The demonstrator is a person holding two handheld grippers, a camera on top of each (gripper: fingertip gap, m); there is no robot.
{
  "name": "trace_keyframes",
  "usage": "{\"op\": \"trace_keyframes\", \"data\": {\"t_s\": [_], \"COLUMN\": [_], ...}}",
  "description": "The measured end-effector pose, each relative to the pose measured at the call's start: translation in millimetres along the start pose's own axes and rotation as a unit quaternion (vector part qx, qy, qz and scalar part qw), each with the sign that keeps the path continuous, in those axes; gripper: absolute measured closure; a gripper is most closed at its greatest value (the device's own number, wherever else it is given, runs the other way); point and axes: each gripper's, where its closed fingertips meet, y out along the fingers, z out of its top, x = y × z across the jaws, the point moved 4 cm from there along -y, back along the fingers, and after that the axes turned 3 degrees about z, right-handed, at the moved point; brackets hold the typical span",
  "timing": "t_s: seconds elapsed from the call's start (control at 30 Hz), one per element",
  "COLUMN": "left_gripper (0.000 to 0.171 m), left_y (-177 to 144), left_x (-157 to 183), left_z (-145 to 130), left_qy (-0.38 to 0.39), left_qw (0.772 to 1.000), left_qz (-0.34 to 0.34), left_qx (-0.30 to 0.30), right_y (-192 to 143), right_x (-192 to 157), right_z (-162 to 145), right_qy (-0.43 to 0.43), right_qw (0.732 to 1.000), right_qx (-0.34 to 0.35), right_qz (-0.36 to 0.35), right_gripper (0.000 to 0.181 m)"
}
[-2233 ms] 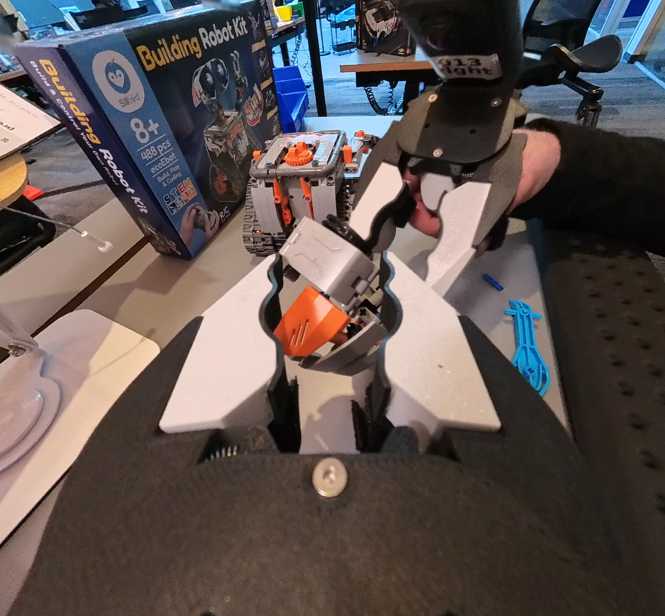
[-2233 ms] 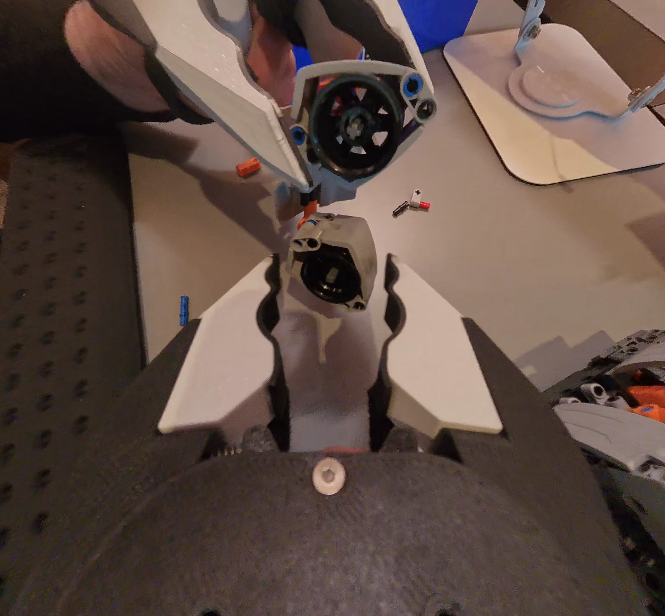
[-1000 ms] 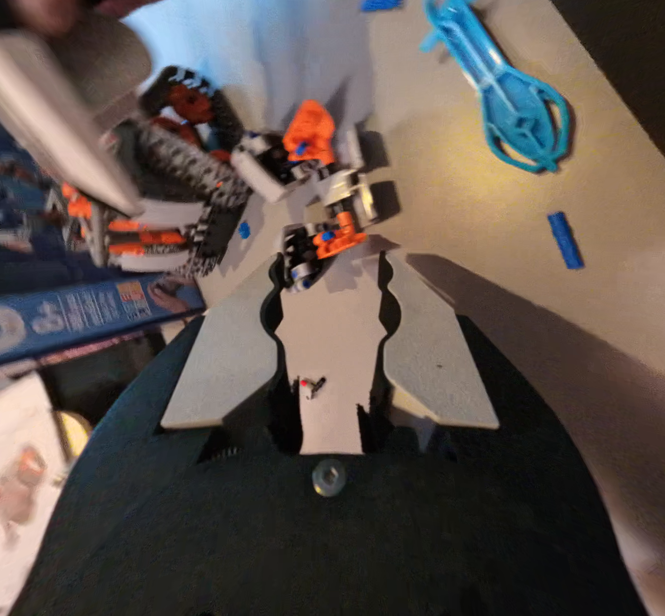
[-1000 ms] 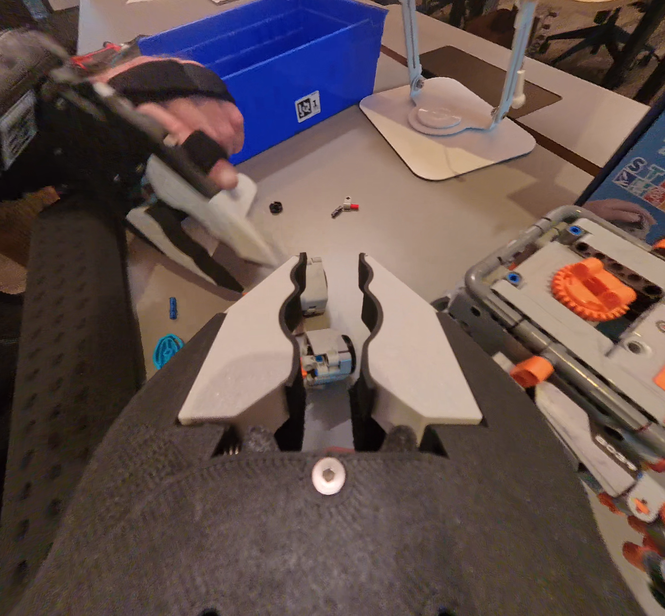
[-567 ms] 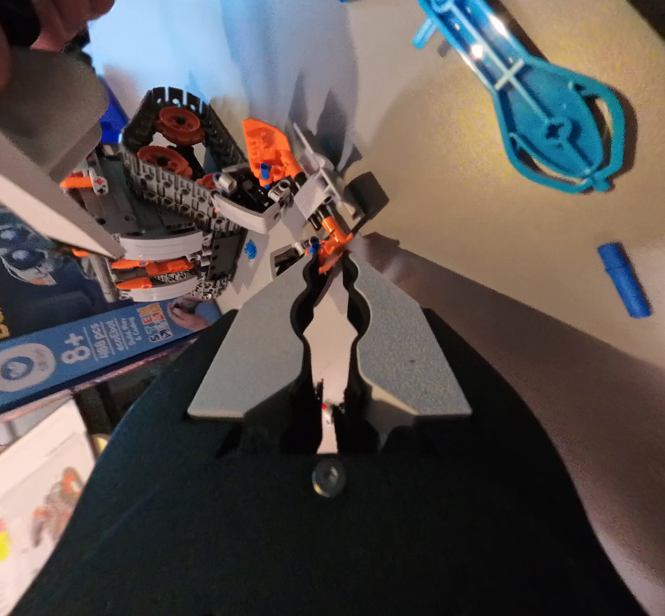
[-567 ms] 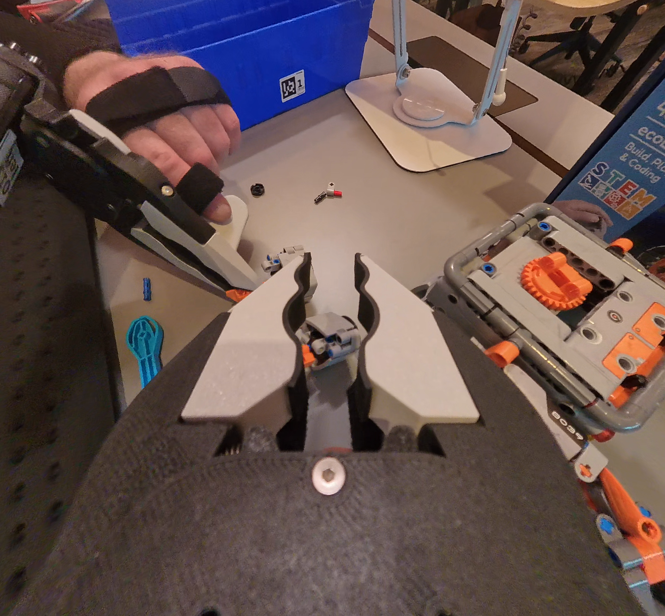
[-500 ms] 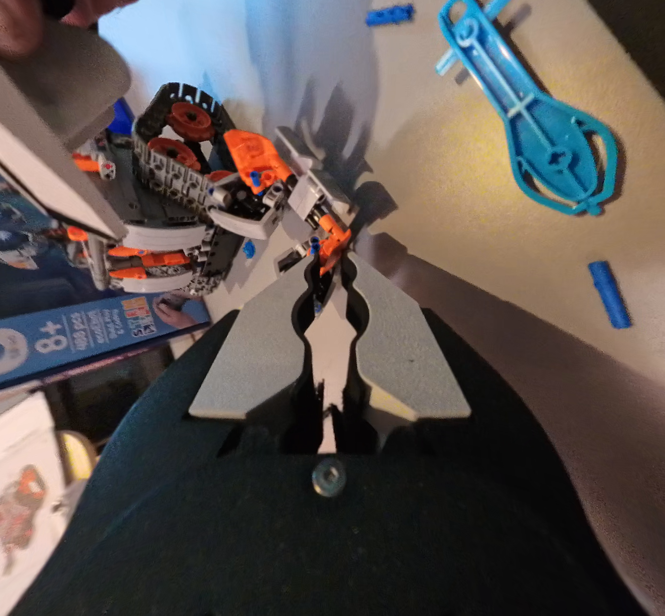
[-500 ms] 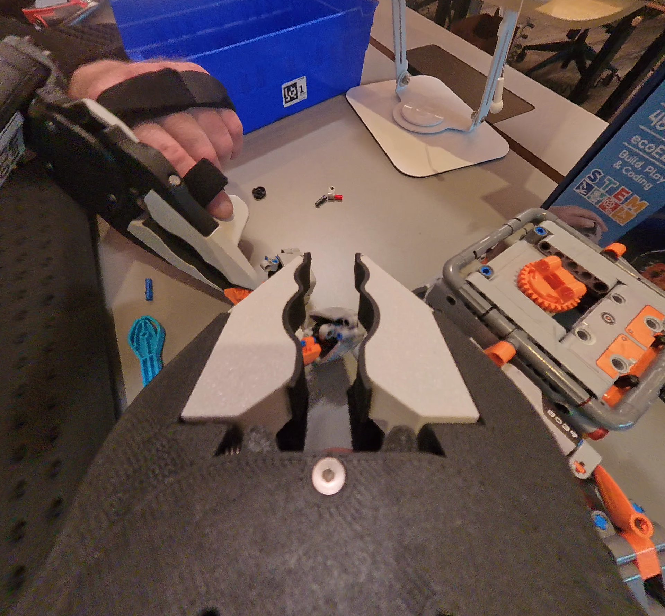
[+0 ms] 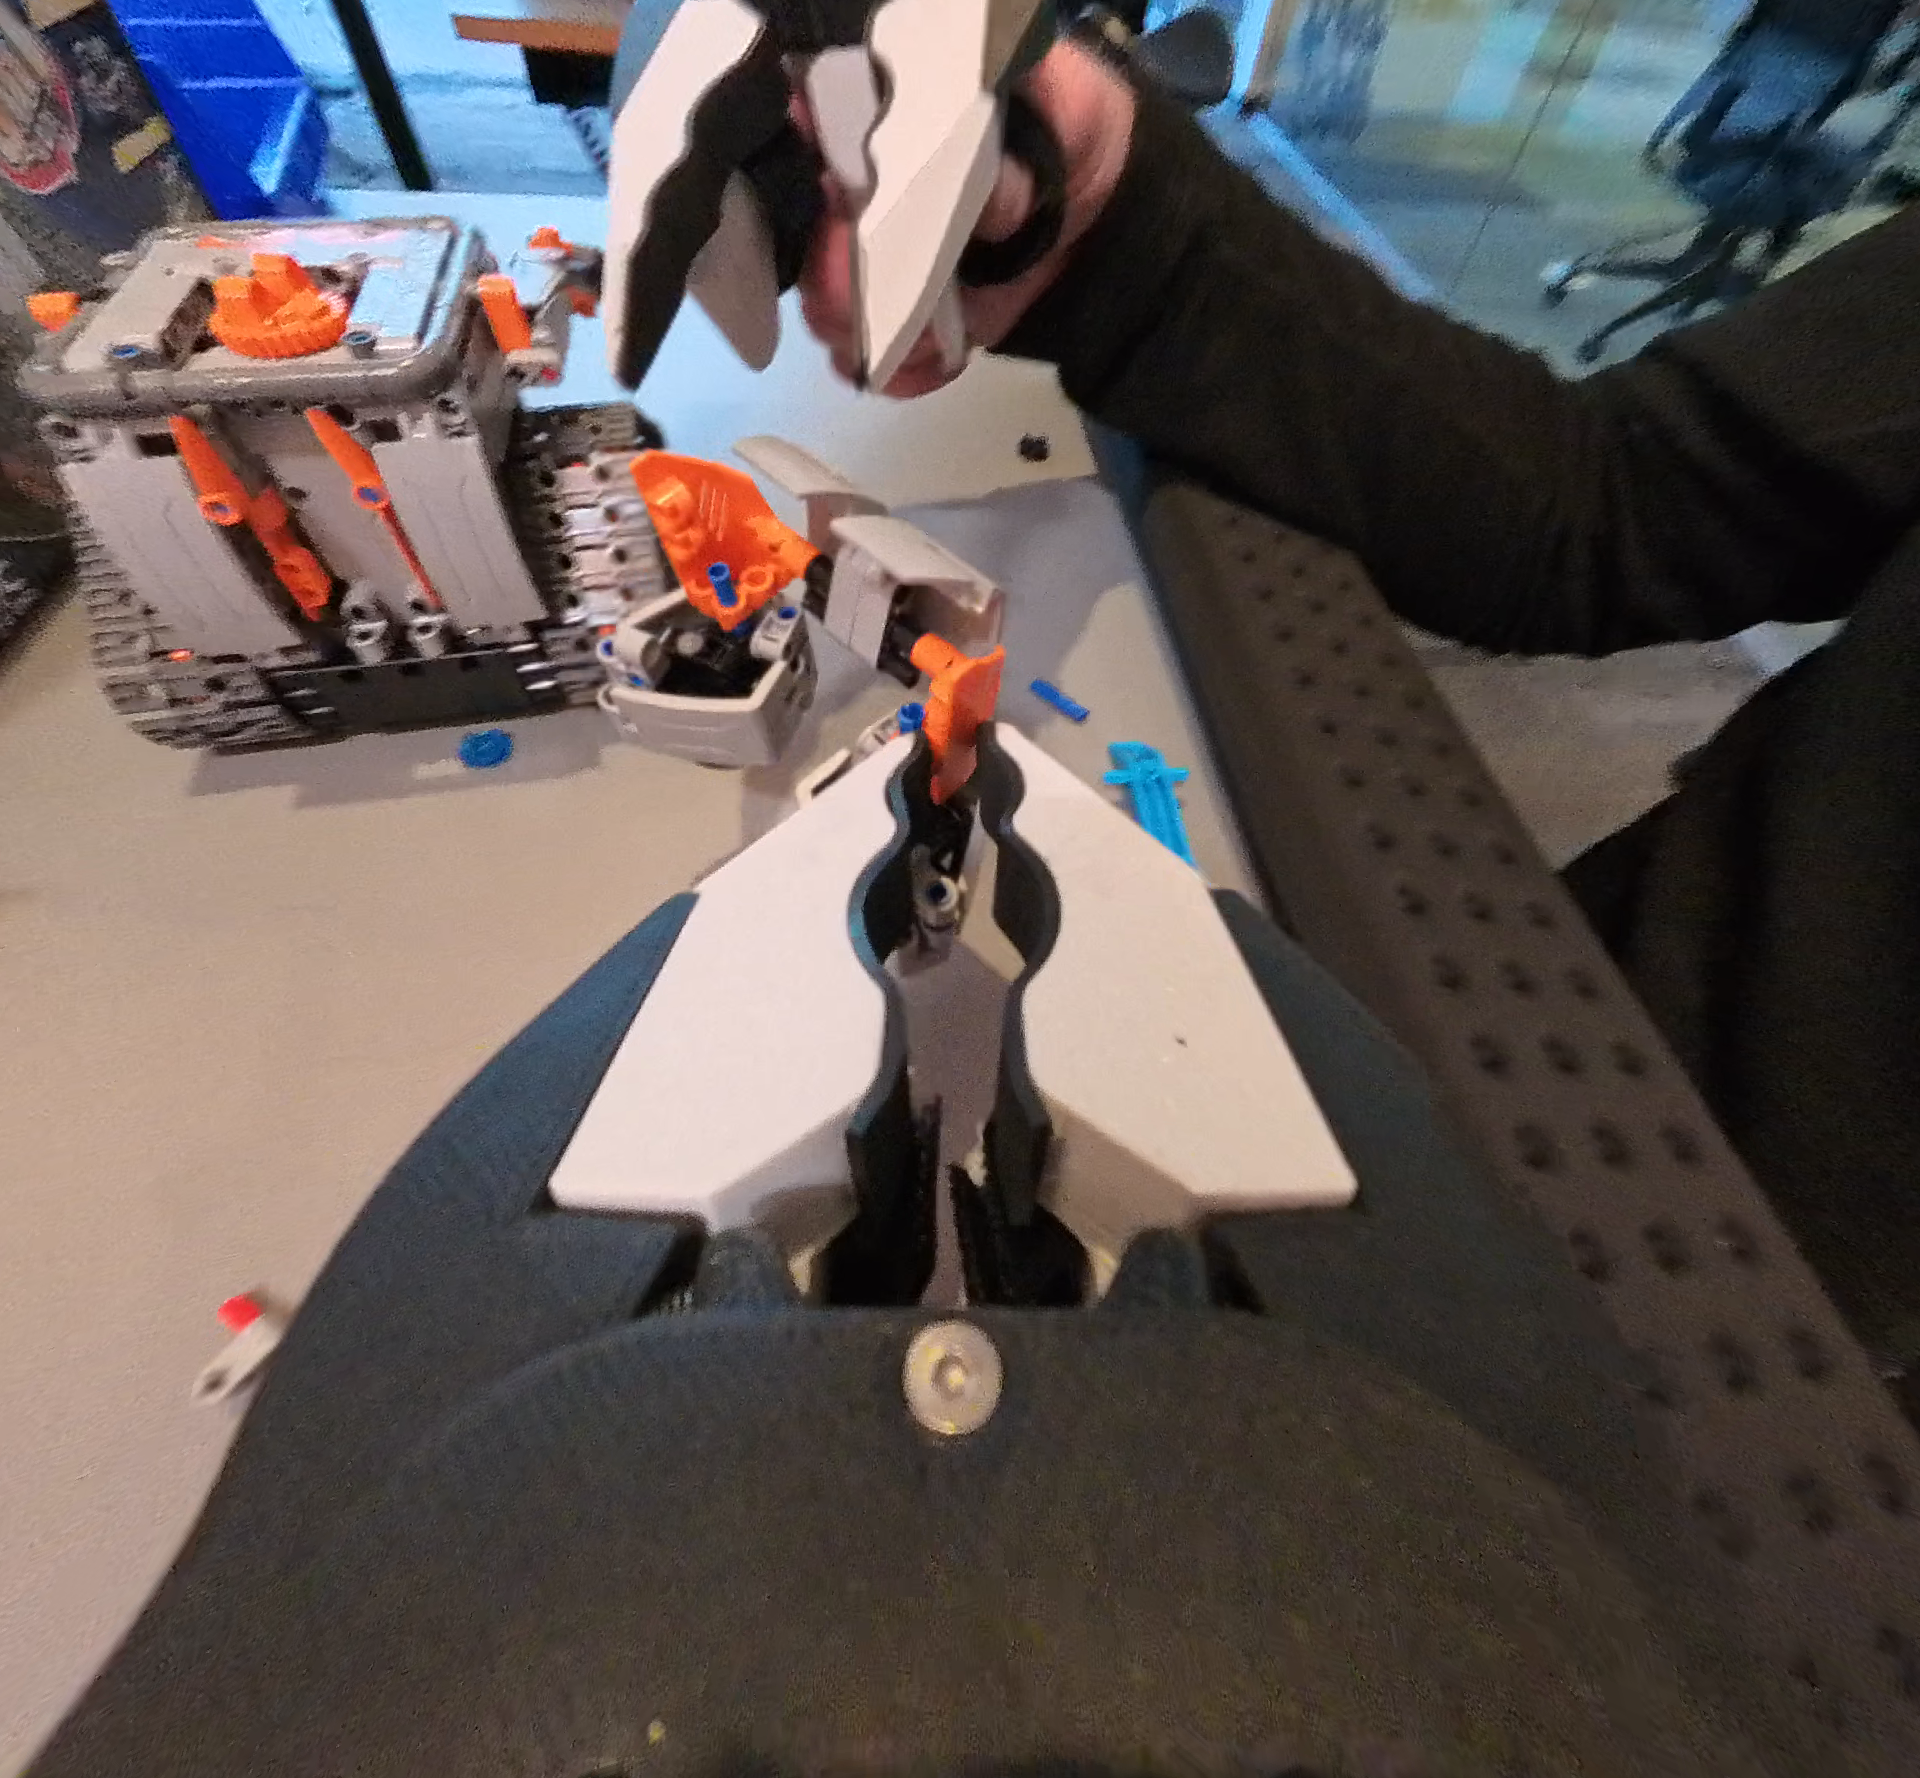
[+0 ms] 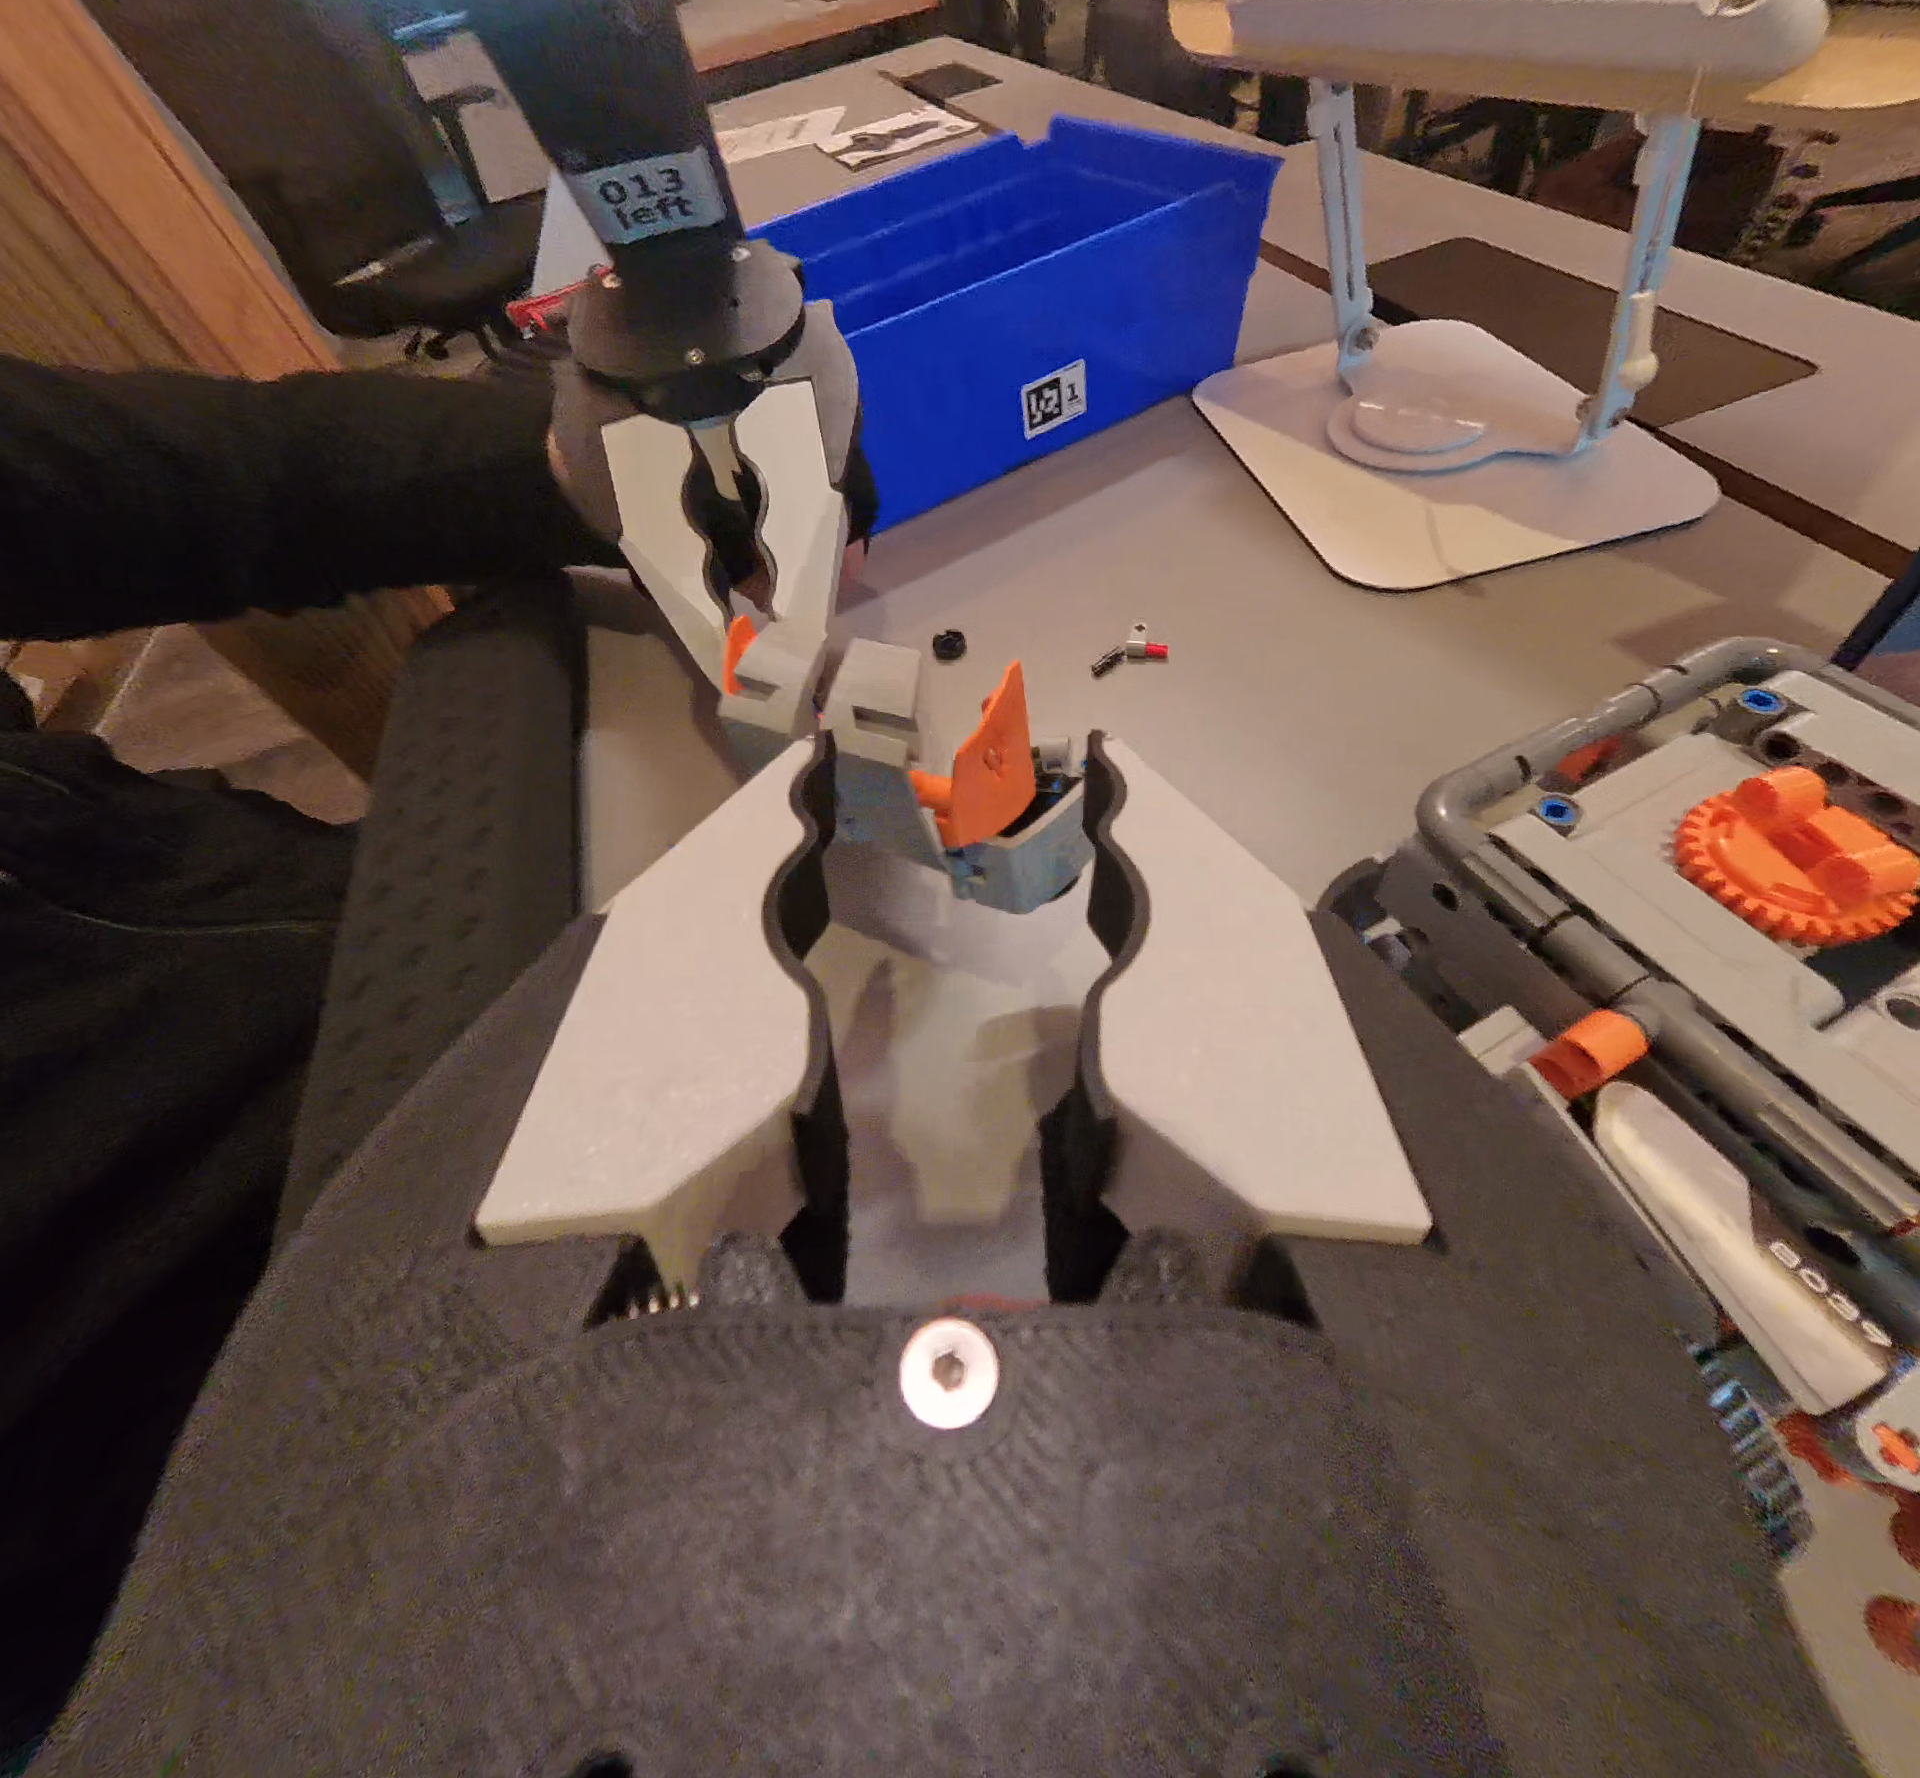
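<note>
**Toy-brick arm piece pinched at one end, second tool hanging open above it**

Brick sub-assembly (image 9: 821, 627) of grey shells and orange panels lies on the grey tabletop (image 9: 312, 949), just beside a larger tracked model (image 9: 301, 502), its far end caught by the left tongs (image 9: 951, 762). Those tongs are drawn nearly together, clamped on a small orange tab (image 9: 961, 700) that sticks out of the piece; the narrow grip at the very tips looks chosen to steady the part by one thin projection without covering the rest of it. In the right wrist view the same tool comes down steeply from above, its tips on the grey-and-orange end of the piece.

The right tongs (image 10: 956, 762) stand wide apart and hold nothing. From their own camera the grey housing (image 10: 1023, 855) and its upright orange fin (image 10: 992, 757) sit in the gap between the fingertips, though whether either finger touches the plastic cannot be told. In the left wrist view they hang raised over the tabletop, above the piece, a gloved hand (image 9: 1039, 201) behind them.

Loose bits lie scattered around: a blue round stud (image 9: 485, 749), a light-blue plastic tool (image 9: 1153, 798), a small blue pin (image 9: 1058, 698), a little black ring (image 10: 948, 642) and a red-tipped connector (image 10: 1132, 650). Farther back stand a blue bin (image 10: 1039, 294) and the white base of a stand (image 10: 1455, 461).
</note>
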Motion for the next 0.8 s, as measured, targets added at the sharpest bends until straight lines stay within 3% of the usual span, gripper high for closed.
{"op": "trace_keyframes", "data": {"t_s": [0.17,0.43,0.8], "left_gripper": [0.17,0.171,0.171], "left_y": [-3.0,10.1,-3.6], "left_x": [13.2,12.3,5.6], "left_z": [13.6,-6.4,14.6], "left_qy": [-0.028,-0.053,-0.047], "left_qw": [0.995,0.994,0.989], "left_qz": [-0.07,-0.085,-0.076], "left_qx": [0.062,0.046,0.121], "right_y": [25.8,53.4,43.5], "right_x": [-11.0,-14.6,-16.2], "right_z": [-26.6,-46.5,-11.4], "right_qy": [-0.02,-0.036,0.011], "right_qw": [0.995,0.986,0.997], "right_qx": [-0.086,-0.154,-0.023], "right_qz": [0.045,0.055,0.074], "right_gripper": [0.119,0.132,0.122]}}
